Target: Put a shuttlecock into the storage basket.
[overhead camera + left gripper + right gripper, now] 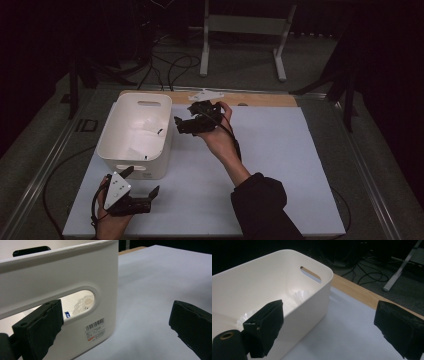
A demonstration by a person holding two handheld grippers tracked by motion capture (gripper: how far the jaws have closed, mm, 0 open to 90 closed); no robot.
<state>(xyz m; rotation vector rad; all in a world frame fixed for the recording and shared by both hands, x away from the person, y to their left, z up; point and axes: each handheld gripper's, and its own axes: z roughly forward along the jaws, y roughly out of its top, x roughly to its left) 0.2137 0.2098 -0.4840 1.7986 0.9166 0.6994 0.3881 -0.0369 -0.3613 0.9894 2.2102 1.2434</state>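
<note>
Right gripper (176, 123) is hovering with jaws wide and empty beside the bin's (162, 150) rim; left gripper (145, 186) is waiting wide open at its near handle slot. White items (300, 294) are lying inside. Judgement: loading appears done; table (280, 165) is carrying nothing further.

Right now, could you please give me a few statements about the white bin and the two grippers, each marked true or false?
1. The white plastic bin stands upright on the white table sheet. True.
2. The right gripper is shut on the bin's rim. False: its jaws stand wide apart, holding nothing, beside the bin.
3. The left gripper is near the bin's front handle slot. True.
4. The bin is empty. False: pale, crinkled clear items lie inside.
5. A barcode label is stuck on the bin's outer wall. True.
</note>
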